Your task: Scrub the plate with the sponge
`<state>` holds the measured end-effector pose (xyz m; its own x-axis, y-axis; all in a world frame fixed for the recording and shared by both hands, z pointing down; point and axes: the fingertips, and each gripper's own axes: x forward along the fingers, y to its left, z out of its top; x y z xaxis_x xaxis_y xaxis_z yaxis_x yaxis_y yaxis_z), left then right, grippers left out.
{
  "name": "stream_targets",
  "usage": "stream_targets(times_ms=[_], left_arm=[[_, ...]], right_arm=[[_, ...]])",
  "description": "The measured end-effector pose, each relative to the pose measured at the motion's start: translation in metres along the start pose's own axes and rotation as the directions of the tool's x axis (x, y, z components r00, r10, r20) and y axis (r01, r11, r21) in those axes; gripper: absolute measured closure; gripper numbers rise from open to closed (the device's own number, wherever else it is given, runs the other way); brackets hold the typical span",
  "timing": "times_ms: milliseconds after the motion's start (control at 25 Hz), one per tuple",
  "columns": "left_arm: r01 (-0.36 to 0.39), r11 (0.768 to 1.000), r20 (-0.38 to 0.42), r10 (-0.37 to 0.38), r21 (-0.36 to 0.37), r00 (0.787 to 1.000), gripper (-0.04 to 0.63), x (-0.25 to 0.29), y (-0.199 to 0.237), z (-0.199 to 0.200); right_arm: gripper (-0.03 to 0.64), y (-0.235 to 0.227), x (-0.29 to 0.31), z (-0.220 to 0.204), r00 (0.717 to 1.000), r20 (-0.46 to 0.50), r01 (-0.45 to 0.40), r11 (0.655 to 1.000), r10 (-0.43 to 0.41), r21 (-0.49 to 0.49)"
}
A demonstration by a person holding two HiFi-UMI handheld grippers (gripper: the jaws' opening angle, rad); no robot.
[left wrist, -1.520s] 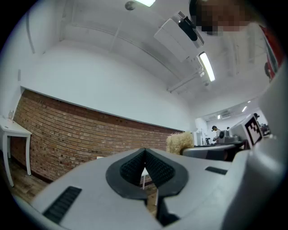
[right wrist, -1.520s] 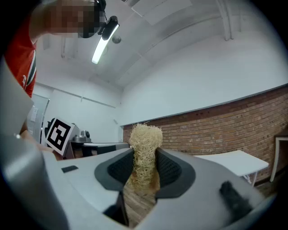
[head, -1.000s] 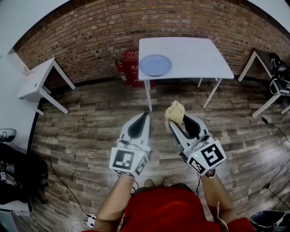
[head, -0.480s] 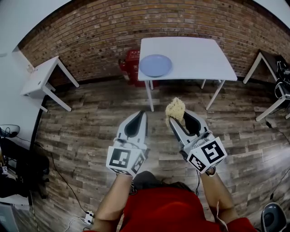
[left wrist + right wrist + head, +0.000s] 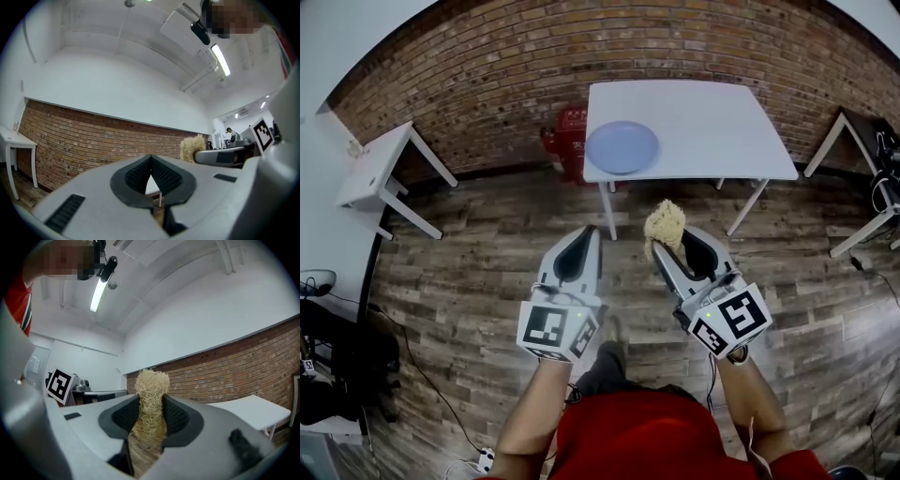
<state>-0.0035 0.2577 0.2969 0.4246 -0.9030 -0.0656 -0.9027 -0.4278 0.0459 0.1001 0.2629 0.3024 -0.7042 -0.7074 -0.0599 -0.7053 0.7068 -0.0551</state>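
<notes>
View from a head camera looking steeply down. A person in a red top is standing on a wooden floor [image 5: 469, 272], holding a claw in each hand, both pointing level towards a white bench [image 5: 712, 122] against a brick wall [image 5: 487, 66].

The right claw [image 5: 663, 249] is clenching a pale, fibrous sponge [image 5: 664, 223]; its pads are pinching the lower part while the bushy top is sticking out past the tips. The left claw [image 5: 588, 232] is clamped together with nothing between its jaws.

The pale blue plate [image 5: 622, 148] is lying flat by the bench's left edge, close to the near left corner. It is well apart from both claws, so no scrubbing is happening yet.

The step in hand is probably bringing the sponge to the plate. To do it well, the right claw should be tipping down so the free end of the sponge meets the plate, not the hard tips. The plate is sitting so near the edge that a sideways push could be sliding it off; the empty left claw is likely needed to steady the rim, with strokes running towards the bench's middle.
</notes>
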Motion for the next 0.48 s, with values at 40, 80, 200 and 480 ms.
stream_targets(times_ms=[40,80,200,480], left_arm=[[0.005,1.000,0.001,-0.005,0.002,1.000,0.581,0.010,0.008,-0.001],[0.008,1.000,0.001,-0.008,0.004,1.000,0.581,0.020,0.017,-0.002],[0.018,1.000,-0.004,-0.018,0.010,1.000,0.583,0.053,0.046,-0.006],[0.059,0.998,-0.005,-0.059,0.000,0.998,0.581,0.120,0.113,-0.007]], right_arm=[[0.463,-0.006,0.011,-0.001,1.000,-0.002,0.007,1.000,-0.007,-0.001],[0.463,-0.012,0.022,-0.002,1.000,-0.004,0.012,1.000,-0.012,-0.002],[0.463,-0.031,0.058,-0.004,1.000,-0.009,0.024,1.000,-0.024,-0.008],[0.463,-0.070,0.137,-0.010,0.996,-0.038,0.078,0.997,-0.078,-0.014]])
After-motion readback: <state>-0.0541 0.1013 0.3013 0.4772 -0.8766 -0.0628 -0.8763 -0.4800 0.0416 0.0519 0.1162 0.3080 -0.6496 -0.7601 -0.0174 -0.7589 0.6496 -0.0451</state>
